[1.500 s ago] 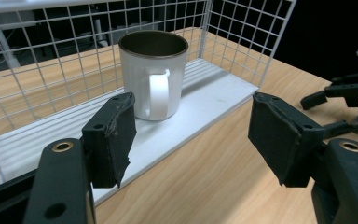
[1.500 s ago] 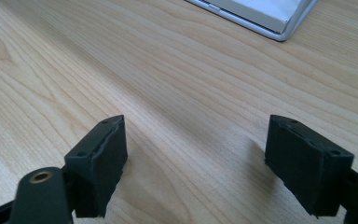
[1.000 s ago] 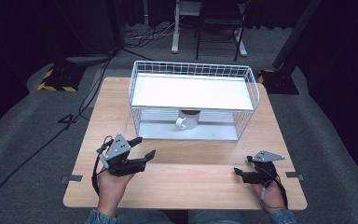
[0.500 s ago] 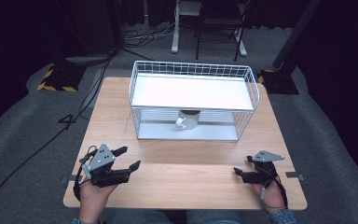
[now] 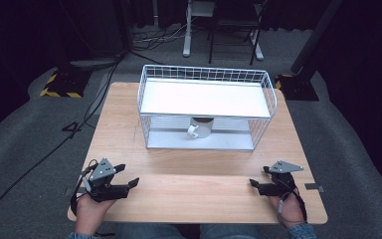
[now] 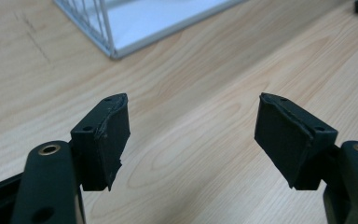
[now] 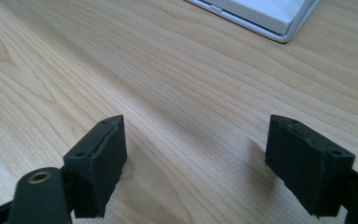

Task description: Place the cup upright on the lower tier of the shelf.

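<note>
Light wood is showing across the table [image 5: 179, 149], which is carrying a white wire rack [image 5: 206, 107] toward twelve o'clock. A white mug [image 5: 200, 128] is sitting under the rack's shelf (handle facing the person). The left gripper [image 5: 129, 175] is resting at seven o'clock, jaws spread wide, holding nothing. The right gripper [image 5: 258, 178] is lying at five o'clock, equally released and empty.

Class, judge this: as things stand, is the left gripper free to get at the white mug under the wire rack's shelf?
Probably yes: the left gripper is open, bare table lies between, and the white mug faces the rack's open-looking front.
</note>
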A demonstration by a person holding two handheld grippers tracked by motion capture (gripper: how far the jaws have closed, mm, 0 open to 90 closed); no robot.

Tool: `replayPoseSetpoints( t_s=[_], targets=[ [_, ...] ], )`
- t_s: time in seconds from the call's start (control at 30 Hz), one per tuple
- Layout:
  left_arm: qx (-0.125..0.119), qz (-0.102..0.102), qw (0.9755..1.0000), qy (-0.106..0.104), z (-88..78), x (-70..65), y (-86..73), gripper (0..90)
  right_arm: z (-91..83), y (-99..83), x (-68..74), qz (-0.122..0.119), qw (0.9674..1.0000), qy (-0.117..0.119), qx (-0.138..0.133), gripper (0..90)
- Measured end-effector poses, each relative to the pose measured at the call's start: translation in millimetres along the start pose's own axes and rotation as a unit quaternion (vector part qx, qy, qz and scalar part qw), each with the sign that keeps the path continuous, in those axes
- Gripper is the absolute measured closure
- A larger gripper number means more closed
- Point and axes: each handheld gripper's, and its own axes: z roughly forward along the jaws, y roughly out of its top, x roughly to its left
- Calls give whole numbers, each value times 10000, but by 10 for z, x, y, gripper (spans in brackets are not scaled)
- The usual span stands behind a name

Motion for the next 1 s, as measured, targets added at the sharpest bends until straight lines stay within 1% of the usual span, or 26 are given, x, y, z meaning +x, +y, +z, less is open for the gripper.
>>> replayPoseSetpoints(
  t_s=[0.03,0.1,0.13,0.17,0.3,0.33,0.4,0.5,0.57,0.63,0.67,0.7,0.73,0.77,0.83,0.87,1.0],
  targets=[
    [82,-23,10000,-4,13,22,-23,268,0,0,0,-1,10000,-2,-1,206],
    [156,-88,9998,11,31,44,-57,268,-1,0,2,-8,10000,-7,-2,206],
    [266,-103,9996,74,47,67,-89,268,0,0,3,-13,10000,-5,-5,206],
    [266,-103,9996,74,47,67,-89,268,0,0,3,-13,10000,-5,-5,206],
    [463,-148,9987,145,76,104,-157,268,-1,0,5,-10,10000,-2,-7,206],
    [526,-116,9984,175,87,120,-178,268,-1,0,4,-18,10000,-6,-8,206],
    [643,-152,9976,187,106,138,-209,265,-1,0,5,-15,10000,-5,-8,206],
    [789,-156,9964,282,129,154,-241,253,-1,0,6,-13,10000,-6,-7,206],
    [832,-145,9959,338,147,164,-262,249,-1,0,6,-12,10000,-6,-7,206],
    [929,-134,9948,390,160,169,-276,241,-1,0,7,-15,10000,-8,-8,206],
    [997,-130,9938,479,193,170,-300,221,-2,0,7,-21,10000,-4,-8,206],
    [997,-130,9938,479,193,170,-300,205,-2,0,7,-21,10000,-4,-8,206],
    [955,-53,9938,576,229,168,-330,173,-1,-1,7,-32,10000,2,-17,206],
    [955,-53,9938,576,229,168,-330,153,-1,-1,7,-32,10000,2,-17,206],
    [772,-17,9954,573,244,181,-364,148,-2,-1,8,-34,10000,2,-11,205],
    [778,-43,9956,528,246,185,-363,144,-3,-2,8,-20,10000,7,-4,205],
    [773,-16,9957,518,255,189,-361,129,-3,-2,8,-18,10000,9,-4,206]
  ],
)
